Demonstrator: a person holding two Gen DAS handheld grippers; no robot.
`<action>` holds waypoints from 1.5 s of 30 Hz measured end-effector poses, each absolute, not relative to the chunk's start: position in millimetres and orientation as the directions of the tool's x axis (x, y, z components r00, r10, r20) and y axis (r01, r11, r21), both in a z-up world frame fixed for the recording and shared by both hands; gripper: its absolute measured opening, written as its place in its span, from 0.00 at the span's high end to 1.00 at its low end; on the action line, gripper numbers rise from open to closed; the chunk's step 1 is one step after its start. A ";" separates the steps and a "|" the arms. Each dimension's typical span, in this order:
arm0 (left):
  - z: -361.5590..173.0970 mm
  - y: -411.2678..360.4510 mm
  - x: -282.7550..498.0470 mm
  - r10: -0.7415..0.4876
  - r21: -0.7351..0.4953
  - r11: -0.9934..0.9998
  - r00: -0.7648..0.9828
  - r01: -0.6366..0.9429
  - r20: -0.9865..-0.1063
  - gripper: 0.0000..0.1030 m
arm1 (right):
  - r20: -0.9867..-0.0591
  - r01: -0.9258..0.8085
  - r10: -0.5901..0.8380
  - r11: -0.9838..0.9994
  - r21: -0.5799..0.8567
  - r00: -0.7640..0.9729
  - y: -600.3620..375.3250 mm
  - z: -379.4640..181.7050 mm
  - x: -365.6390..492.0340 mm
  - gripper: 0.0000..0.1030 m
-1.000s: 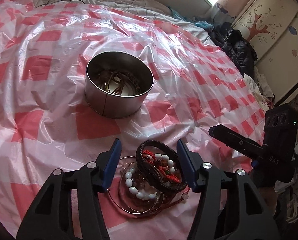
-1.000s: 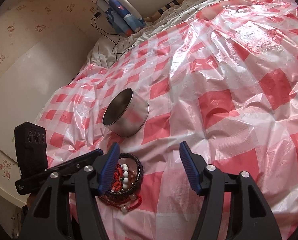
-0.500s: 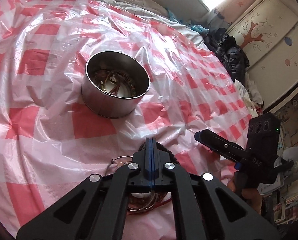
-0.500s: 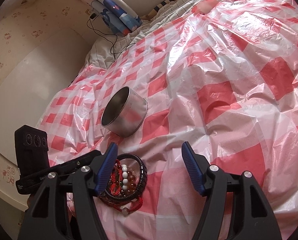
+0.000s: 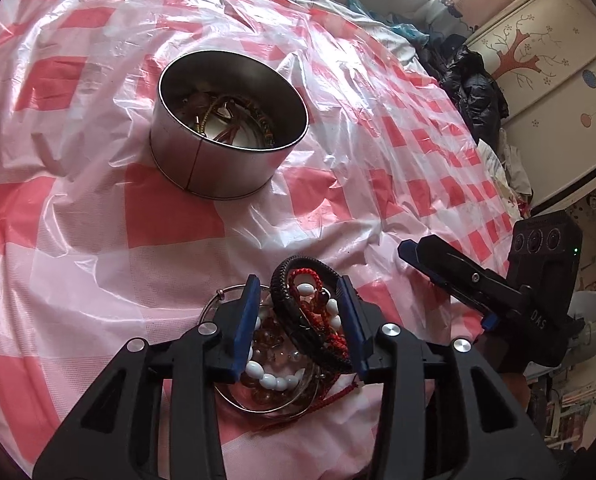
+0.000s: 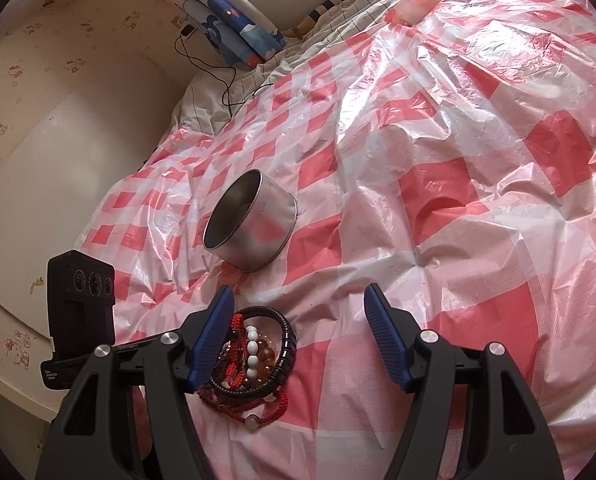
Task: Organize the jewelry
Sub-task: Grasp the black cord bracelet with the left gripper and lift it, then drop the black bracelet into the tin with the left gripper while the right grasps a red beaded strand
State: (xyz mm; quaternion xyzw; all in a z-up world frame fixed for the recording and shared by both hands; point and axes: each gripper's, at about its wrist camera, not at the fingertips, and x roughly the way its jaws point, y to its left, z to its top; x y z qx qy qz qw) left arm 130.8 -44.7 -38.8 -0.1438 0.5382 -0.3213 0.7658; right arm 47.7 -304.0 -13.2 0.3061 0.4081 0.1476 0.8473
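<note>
The biggest risk is a tangled pick. The bracelets (image 5: pixel 298 332) lie heaped low in the left wrist view: a black braided band (image 5: pixel 294 320), red cords, white beads and a thin wire bangle (image 5: pixel 258 404) overlap one another. If the left gripper (image 5: pixel 298 320) closes here, it may catch several at once, or drag a red cord so that the rest slide over the slick checked plastic sheet (image 5: pixel 98 240).

Its jaws have just been opening and stand part open, straddling the black band; I cannot tell whether the pads touch it. It points steeply down at the pile. The tin (image 5: pixel 230 124), already holding some jewelry, sits in the upper middle, well apart.

The right gripper (image 6: pixel 298 332) hovers with jaws wide apart and empty, the pile under its left finger in its own view.
</note>
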 end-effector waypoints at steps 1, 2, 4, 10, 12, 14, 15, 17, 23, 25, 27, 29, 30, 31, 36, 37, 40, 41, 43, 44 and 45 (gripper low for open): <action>-40.0 -44.5 131.5 -0.659 -0.581 0.742 0.202 0.334 -0.725 0.75 | -0.602 -0.001 0.500 0.770 0.638 0.623 -304.1 -13.2 47.8 0.36; -40.7 -44.2 131.8 -0.671 -0.596 0.731 0.193 0.331 -0.716 0.84 | -0.603 -0.001 0.499 0.770 0.638 0.622 -304.2 -13.2 47.8 0.36; -38.8 -43.2 131.4 -0.697 -0.622 0.708 0.190 0.336 -0.691 0.88 | -0.602 -0.001 0.500 0.770 0.638 0.622 -304.4 -13.3 47.8 0.36; -27.8 -33.2 131.6 -0.764 -0.689 0.644 0.221 0.334 -0.607 0.89 | -0.594 -0.005 0.502 0.766 0.643 0.629 -305.6 -12.1 46.8 0.35; -23.0 -20.8 134.0 -0.805 -0.739 0.593 0.238 0.319 -0.543 0.89 | -0.584 -0.032 0.510 0.770 0.637 0.632 -301.7 -7.8 45.8 0.34; -13.2 -7.9 135.1 -0.843 -0.779 0.535 0.270 0.326 -0.466 0.89 | -0.575 -0.078 0.519 0.781 0.619 0.632 -293.0 -1.2 44.9 0.34; -7.1 0.8 135.2 -0.849 -0.787 0.521 0.300 0.331 -0.435 0.89 | -0.574 -0.110 0.526 0.790 0.604 0.627 -286.0 2.2 44.1 0.34; 0.1 15.7 136.1 -0.841 -0.791 0.520 0.353 0.321 -0.410 0.89 | -0.572 -0.164 0.550 0.792 0.588 0.609 -274.0 5.9 43.4 0.34; 10.3 51.7 138.3 -0.779 -0.797 0.549 0.499 0.251 -0.380 0.89 | -0.591 -0.270 0.612 0.779 0.566 0.526 -239.6 4.2 55.0 0.34; 12.4 54.4 138.9 -0.778 -0.801 0.544 0.507 0.250 -0.370 0.89 | -0.597 -0.277 0.628 0.769 0.576 0.499 -231.1 -0.1 61.9 0.35; 14.3 52.3 140.4 -0.776 -0.795 0.551 0.506 0.254 -0.376 0.89 | -0.614 -0.260 0.629 0.768 0.585 0.476 -227.8 -6.9 68.8 0.41; 14.9 50.5 141.8 -0.779 -0.793 0.551 0.502 0.261 -0.376 0.89 | -0.623 -0.242 0.639 0.760 0.603 0.452 -226.8 -14.6 72.9 0.50; 15.5 52.1 144.1 -0.779 -0.792 0.551 0.501 0.263 -0.376 0.89 | -0.626 -0.234 0.644 0.755 0.613 0.440 -227.3 -18.5 74.0 0.59; 14.7 53.6 144.2 -0.780 -0.792 0.551 0.501 0.263 -0.375 0.89 | -0.631 -0.229 0.643 0.757 0.613 0.435 -226.9 -21.0 74.7 0.63; 13.3 57.9 140.3 -0.780 -0.793 0.550 0.501 0.262 -0.375 0.89 | -0.595 -0.198 0.669 0.722 0.663 0.445 -238.4 -24.4 76.8 0.91; 13.1 57.8 140.2 -0.780 -0.794 0.550 0.501 0.261 -0.375 0.89 | -0.573 -0.198 0.681 0.706 0.680 0.456 -242.1 -22.0 75.4 0.91; 12.4 57.8 140.7 -0.778 -0.796 0.549 0.504 0.255 -0.375 0.89 | -0.490 -0.195 0.720 0.639 0.744 0.492 -257.2 -14.5 71.4 0.91; 12.5 57.5 140.6 -0.777 -0.795 0.551 0.505 0.254 -0.377 0.89 | -0.463 -0.195 0.729 0.618 0.762 0.504 -261.8 -12.0 70.0 0.91; 10.3 58.1 142.2 -0.778 -0.797 0.548 0.505 0.253 -0.375 0.89 | -0.406 -0.202 0.745 0.575 0.793 0.529 -272.4 -6.3 68.0 0.91; 10.2 58.0 142.5 -0.778 -0.798 0.548 0.505 0.253 -0.374 0.89 | -0.386 -0.207 0.749 0.561 0.801 0.538 -276.3 -3.2 67.6 0.91; 10.3 57.4 143.2 -0.776 -0.795 0.551 0.506 0.253 -0.376 0.89 | -0.376 -0.212 0.746 0.560 0.801 0.549 -278.9 1.0 67.9 0.91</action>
